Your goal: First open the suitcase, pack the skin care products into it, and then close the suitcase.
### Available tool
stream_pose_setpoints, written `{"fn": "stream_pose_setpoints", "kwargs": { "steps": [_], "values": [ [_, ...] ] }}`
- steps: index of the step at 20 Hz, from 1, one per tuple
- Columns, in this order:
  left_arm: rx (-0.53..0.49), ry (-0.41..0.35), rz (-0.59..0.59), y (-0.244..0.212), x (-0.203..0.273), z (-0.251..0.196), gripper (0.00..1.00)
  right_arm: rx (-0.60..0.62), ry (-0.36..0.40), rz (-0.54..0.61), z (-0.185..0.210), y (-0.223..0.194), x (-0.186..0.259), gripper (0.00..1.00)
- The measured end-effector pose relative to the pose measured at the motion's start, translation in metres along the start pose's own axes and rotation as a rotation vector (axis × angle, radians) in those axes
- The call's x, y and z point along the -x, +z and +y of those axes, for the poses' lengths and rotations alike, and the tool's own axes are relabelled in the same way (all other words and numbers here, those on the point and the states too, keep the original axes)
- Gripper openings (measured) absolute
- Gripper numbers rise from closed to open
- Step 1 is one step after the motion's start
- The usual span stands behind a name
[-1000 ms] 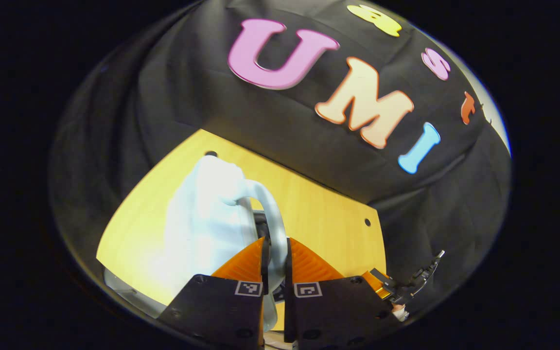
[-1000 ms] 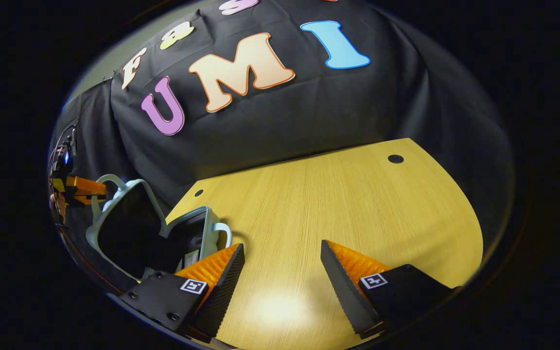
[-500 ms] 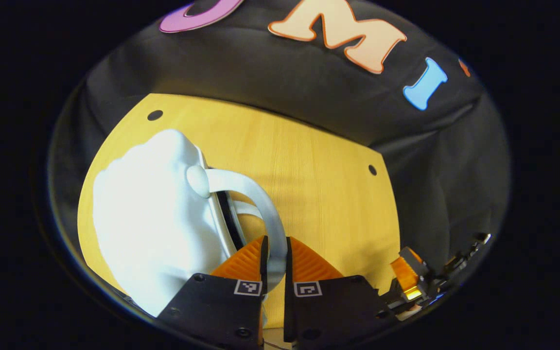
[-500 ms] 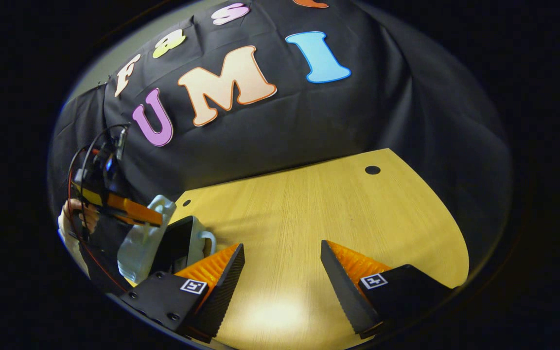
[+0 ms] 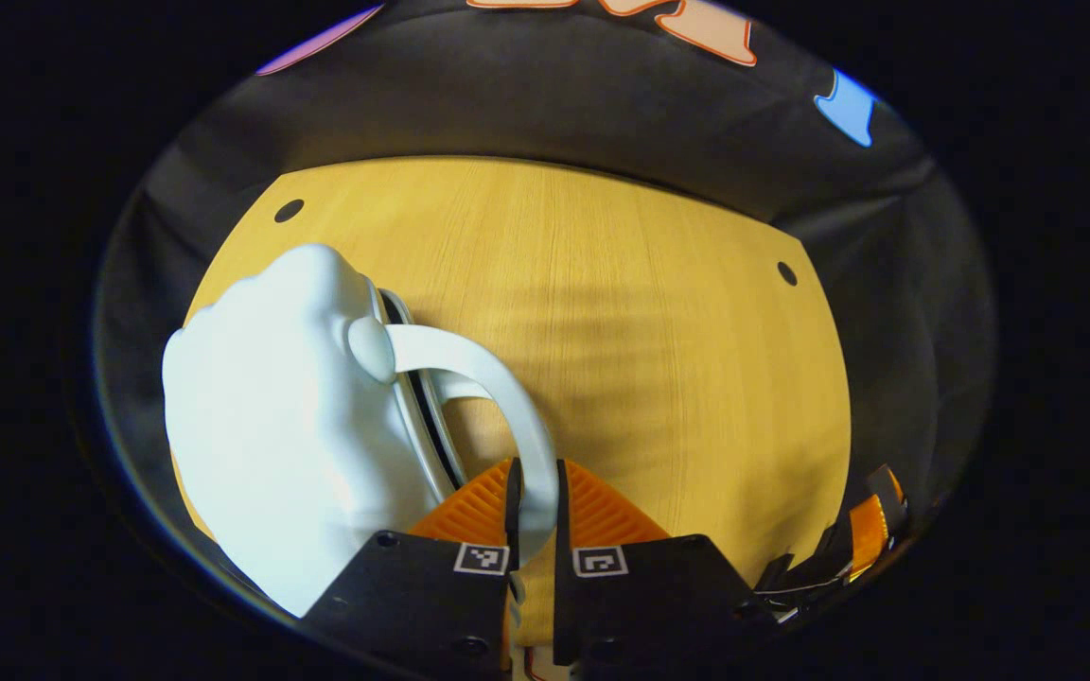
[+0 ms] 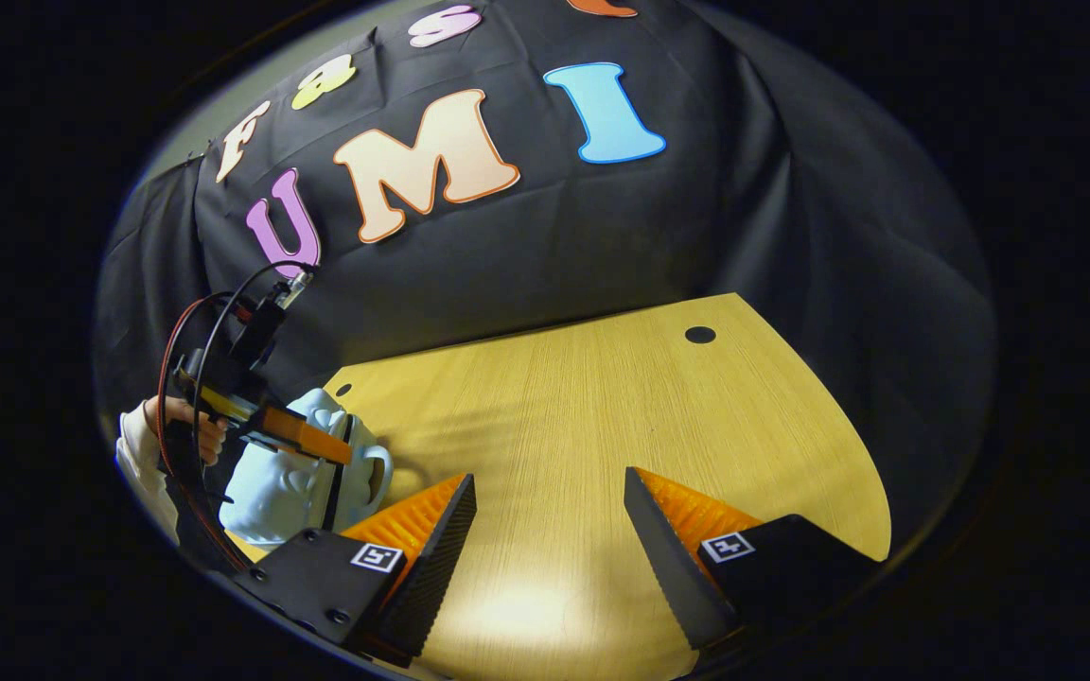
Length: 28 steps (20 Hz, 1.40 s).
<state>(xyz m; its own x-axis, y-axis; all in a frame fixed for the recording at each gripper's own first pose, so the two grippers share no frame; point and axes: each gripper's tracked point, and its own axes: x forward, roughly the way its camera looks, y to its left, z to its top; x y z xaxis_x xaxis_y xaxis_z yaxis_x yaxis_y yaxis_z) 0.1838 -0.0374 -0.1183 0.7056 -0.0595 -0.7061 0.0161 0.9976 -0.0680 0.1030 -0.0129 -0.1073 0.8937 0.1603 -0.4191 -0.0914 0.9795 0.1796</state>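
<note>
- The pale blue-white moulded plastic suitcase (image 5: 290,426) lies on the yellow wood-grain tabletop (image 5: 640,340), at its left part in the left gripper view.
- Its 2 shell halves are almost together; a narrow dark seam (image 5: 427,416) runs between them.
- A curved white carry handle (image 5: 488,378) arcs from a round knob on the lid down toward the camera.
- The left gripper (image 5: 535,497), with ribbed orange fingers and black mounts, is clenched on that handle: both fingers press its lower end from either side.
- In the right gripper view the same gripper (image 6: 304,440) reaches across the top of the suitcase (image 6: 271,482), held by a hand (image 6: 187,423) in a white sleeve, with red and black cables looping above it.
- There the suitcase sits at the table's near left corner, its handle (image 6: 377,470) facing the middle of the tabletop (image 6: 621,397).
- The right gripper (image 6: 550,520) hangs over bare wood, released, its 2 orange-and-black fingers wide apart with nothing between them.
- It stands near the suitcase but apart from it, its left finger (image 6: 413,530) closest to the handle.
- Part of that gripper (image 5: 862,539) shows at the lower right edge of the left gripper view.
- 2 small dark holes (image 5: 289,210) mark the far corners of the table.
- Whether skin care products are inside cannot be told.
</note>
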Motion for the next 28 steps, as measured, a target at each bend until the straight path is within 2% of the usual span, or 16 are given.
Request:
{"fn": "stream_pose_setpoints", "kwargs": {
  "steps": [2, 3, 5, 8, 9, 12, 15, 17, 22, 28],
  "values": [
    [0.054, -0.024, -0.017, 0.004, -0.001, -0.006, 0.16, 0.003, 0.004, -0.003, 0.0, -0.001, 0.0, 0.98],
    [0.094, -0.073, -0.024, 0.0, 0.001, -0.015, 0.16, -0.001, 0.009, -0.003, 0.001, 0.0, 0.0, 0.98],
    [0.143, -0.128, -0.044, -0.006, 0.012, -0.034, 0.28, -0.009, 0.022, -0.009, 0.002, 0.002, 0.003, 0.98],
    [0.095, -0.072, -0.106, -0.012, 0.024, -0.042, 0.94, -0.004, 0.04, -0.036, 0.005, 0.009, 0.011, 0.98],
    [0.083, -0.057, -0.144, -0.014, 0.033, -0.047, 0.96, 0.004, 0.045, -0.046, 0.007, 0.011, 0.015, 0.98],
    [0.056, -0.104, -0.243, -0.024, 0.061, -0.067, 0.95, 0.025, 0.058, -0.075, 0.007, 0.016, 0.026, 0.98],
    [0.007, -0.095, -0.381, -0.023, 0.086, -0.077, 0.95, 0.041, 0.084, -0.112, 0.01, 0.02, 0.04, 0.98],
    [0.002, -0.128, -0.445, -0.026, 0.093, -0.09, 0.95, 0.057, 0.092, -0.134, 0.008, 0.023, 0.045, 0.98],
    [0.012, -0.145, -0.505, -0.044, 0.105, -0.105, 0.95, 0.087, 0.111, -0.175, 0.001, 0.029, 0.06, 0.98],
    [-0.039, -0.154, -0.477, -0.063, 0.103, -0.115, 0.95, 0.106, 0.107, -0.175, -0.009, 0.026, 0.064, 0.98]
  ]
}}
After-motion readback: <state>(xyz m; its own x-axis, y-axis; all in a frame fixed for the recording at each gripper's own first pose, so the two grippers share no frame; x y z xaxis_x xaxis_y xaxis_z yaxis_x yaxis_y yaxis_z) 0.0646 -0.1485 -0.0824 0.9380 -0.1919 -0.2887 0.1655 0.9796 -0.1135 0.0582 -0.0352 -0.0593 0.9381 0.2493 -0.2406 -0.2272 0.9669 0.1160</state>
